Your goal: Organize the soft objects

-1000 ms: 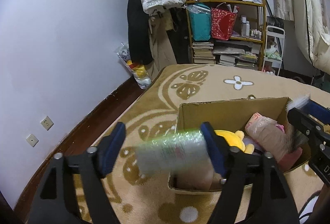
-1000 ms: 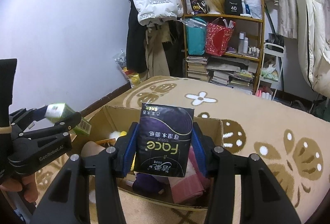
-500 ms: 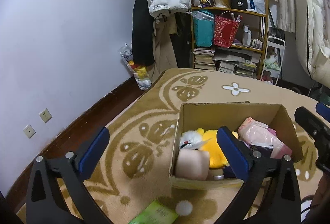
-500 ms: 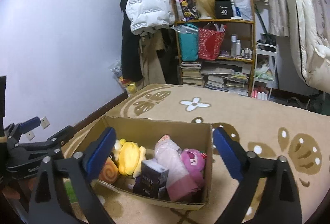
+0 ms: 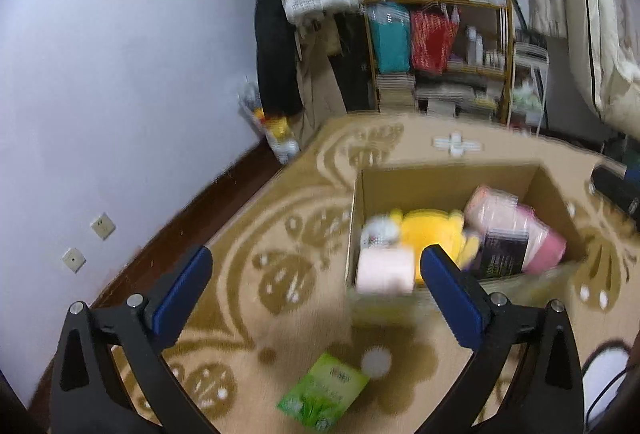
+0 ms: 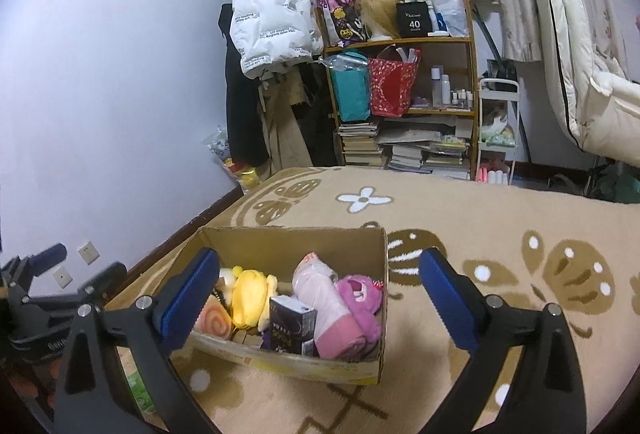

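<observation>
A cardboard box (image 6: 372,258) (image 5: 440,180) stands on the patterned carpet. Inside lie a yellow plush (image 6: 250,298) (image 5: 432,234), a dark tissue pack (image 6: 290,326) (image 5: 506,252), a pink wrapped bundle (image 6: 328,302) (image 5: 516,230), a magenta plush (image 6: 360,294) and a swirl-patterned cushion (image 6: 214,320). A green packet (image 5: 322,392) lies on the carpet in front of the box. My left gripper (image 5: 316,286) is open and empty above the carpet, just left of the box. My right gripper (image 6: 316,294) is open and empty over the box's near side.
A shelf (image 6: 404,94) with bags, books and bottles stands at the back, and coats (image 6: 272,18) hang beside it. A purple wall (image 5: 120,74) with sockets runs along the left. A white cart (image 6: 498,138) and bedding (image 6: 580,54) are at the right.
Both grippers opened. The green packet fell from the left one onto the carpet in front of the box. The dark tissue pack dropped from the right one into the box. Both drew back slightly.
</observation>
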Tool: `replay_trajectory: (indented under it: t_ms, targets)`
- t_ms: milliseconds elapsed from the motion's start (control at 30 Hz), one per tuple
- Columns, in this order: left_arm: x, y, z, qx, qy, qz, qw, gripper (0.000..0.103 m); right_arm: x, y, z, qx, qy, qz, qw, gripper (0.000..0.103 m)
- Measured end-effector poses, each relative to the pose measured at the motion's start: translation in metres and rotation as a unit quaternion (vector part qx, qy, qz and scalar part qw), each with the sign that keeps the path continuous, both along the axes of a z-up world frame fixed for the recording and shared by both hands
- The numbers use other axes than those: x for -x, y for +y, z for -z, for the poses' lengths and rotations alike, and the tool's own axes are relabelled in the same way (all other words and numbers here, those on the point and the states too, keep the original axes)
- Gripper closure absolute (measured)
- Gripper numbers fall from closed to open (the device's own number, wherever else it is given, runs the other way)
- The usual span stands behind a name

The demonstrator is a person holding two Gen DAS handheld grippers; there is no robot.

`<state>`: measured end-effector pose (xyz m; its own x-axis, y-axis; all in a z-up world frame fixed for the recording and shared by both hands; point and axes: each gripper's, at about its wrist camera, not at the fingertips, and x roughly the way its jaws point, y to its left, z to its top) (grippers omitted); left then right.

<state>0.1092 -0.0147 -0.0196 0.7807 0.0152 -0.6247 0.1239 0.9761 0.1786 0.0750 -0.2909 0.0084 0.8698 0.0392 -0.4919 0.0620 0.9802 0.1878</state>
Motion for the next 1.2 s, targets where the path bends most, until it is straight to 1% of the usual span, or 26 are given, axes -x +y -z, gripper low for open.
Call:
replay_trajectory:
  t_ms: [67, 167, 267, 333, 367, 400, 433, 500, 567, 733, 800, 900, 933, 967, 1000, 1100, 1200]
  targets:
    - [-0.003, 0.002, 0.016, -0.021, 0.036, -0.003, 0.9991, 0.000, 0.002, 0.001, 0.001, 0.000, 0.003, -0.003, 1.000, 0.000]
    - [-0.005, 0.002, 0.032, -0.046, 0.073, -0.004, 0.9963, 0.000, 0.003, 0.003, 0.005, 0.000, 0.010, -0.005, 1.000, 0.000]
    - [-0.008, 0.006, 0.050, -0.055, 0.112, -0.002, 0.9922, 0.000, 0.004, 0.003, 0.009, 0.004, 0.019, -0.008, 1.000, 0.000]
    - [-0.011, 0.009, 0.065, -0.054, 0.147, 0.001, 0.9877, 0.000, 0.003, 0.002, 0.011, 0.005, 0.024, -0.008, 1.000, 0.000]
    - [-0.012, 0.011, 0.074, -0.046, 0.171, 0.004, 0.9842, 0.000, 0.003, 0.002, 0.012, 0.004, 0.027, -0.008, 1.000, 0.000]
    - [-0.014, 0.012, 0.078, -0.037, 0.186, 0.007, 0.9819, 0.000, 0.002, 0.001, 0.013, 0.003, 0.029, -0.008, 1.000, 0.000]
    - [-0.015, 0.015, 0.087, -0.021, 0.211, 0.010, 0.9773, 0.000, 0.001, 0.001, 0.014, 0.002, 0.030, -0.008, 1.000, 0.000]
    - [-0.017, 0.017, 0.099, -0.019, 0.234, 0.003, 0.9721, 0.001, 0.001, 0.001, 0.014, 0.001, 0.032, -0.007, 0.999, 0.000]
    - [-0.018, 0.017, 0.108, -0.033, 0.243, -0.001, 0.9694, 0.001, 0.001, 0.001, 0.015, 0.002, 0.031, -0.006, 1.000, 0.000]
    - [-0.020, 0.015, 0.120, -0.065, 0.244, -0.007, 0.9675, 0.001, 0.001, 0.000, 0.016, 0.001, 0.032, -0.006, 0.999, 0.000]
    - [-0.020, 0.014, 0.122, -0.071, 0.246, -0.001, 0.9666, 0.006, 0.000, 0.000, 0.016, 0.001, 0.032, -0.006, 0.999, 0.000]
    - [-0.019, 0.009, 0.128, -0.102, 0.253, 0.000, 0.9621, 0.020, 0.000, 0.000, 0.017, -0.001, 0.032, -0.007, 0.999, 0.000]
    - [-0.018, 0.008, 0.131, -0.116, 0.254, -0.001, 0.9602, 0.034, 0.000, 0.000, 0.018, -0.001, 0.033, -0.006, 0.999, 0.000]
    - [-0.018, 0.007, 0.136, -0.123, 0.265, 0.001, 0.9564, 0.048, 0.000, -0.001, 0.017, -0.001, 0.033, -0.007, 0.999, 0.000]
    - [-0.019, 0.008, 0.138, -0.123, 0.271, 0.000, 0.9546, 0.049, 0.000, -0.001, 0.017, -0.002, 0.033, -0.007, 0.999, 0.000]
    - [-0.019, 0.011, 0.133, -0.109, 0.269, -0.005, 0.9568, 0.049, 0.000, -0.002, 0.020, -0.005, 0.034, -0.005, 0.999, 0.000]
    - [-0.019, 0.017, 0.116, -0.101, 0.243, -0.019, 0.9646, 0.049, 0.000, -0.003, 0.020, -0.004, 0.034, -0.005, 0.999, 0.000]
